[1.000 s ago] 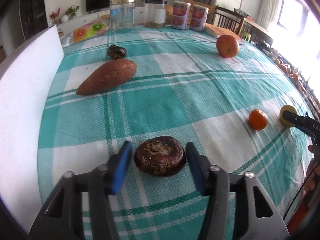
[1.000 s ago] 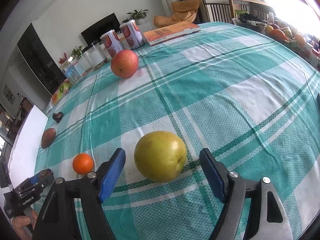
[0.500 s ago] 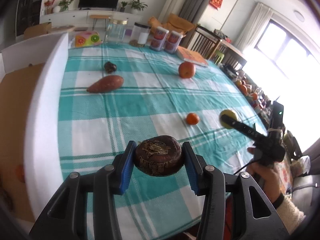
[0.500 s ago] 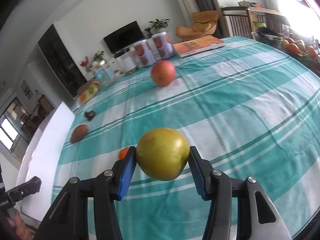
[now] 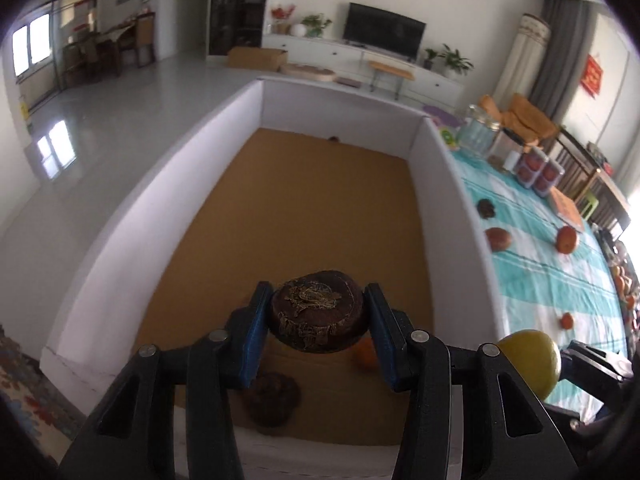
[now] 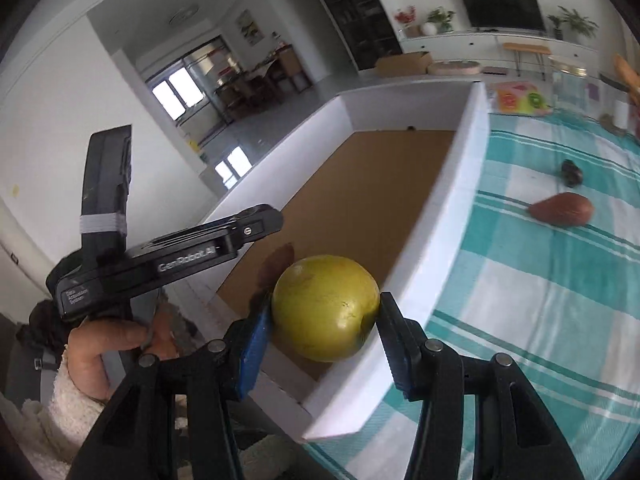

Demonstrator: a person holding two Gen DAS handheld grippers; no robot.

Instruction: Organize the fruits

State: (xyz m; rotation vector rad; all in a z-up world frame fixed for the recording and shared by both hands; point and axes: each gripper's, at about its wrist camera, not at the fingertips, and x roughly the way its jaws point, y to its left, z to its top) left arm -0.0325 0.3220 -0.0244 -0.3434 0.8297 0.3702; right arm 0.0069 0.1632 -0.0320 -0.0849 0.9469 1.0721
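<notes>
The left gripper (image 5: 318,322) is squeezing a dark brown wrinkly fruit (image 5: 318,318) between its blue pads. It hangs in the air over the near end of the big white box (image 5: 132,216). Right under it, on the brown box floor, sit another dark fruit (image 5: 272,398) and a small orange one (image 5: 366,354), partly hidden by the pads.

The right gripper (image 6: 325,320) is squeezing a round yellow-green fruit (image 6: 325,308) tight. This fruit hangs above the box's near wall, right at the edge, not fully over the brown floor.

So the step now looks like dropping both fruits into the box. For the next move, I think the left one can go down a little and let go, but to one side so it does not land on the fruits below. The right one likely needs to slide further over the box first, then open.

Farther away on the blue checked tablecloth (image 6: 540,280) more things wait: a sweet potato (image 6: 562,209), a small dark lump (image 6: 572,172), a red apple (image 5: 567,239) and a little orange (image 5: 566,321). At the far end stand jars
</notes>
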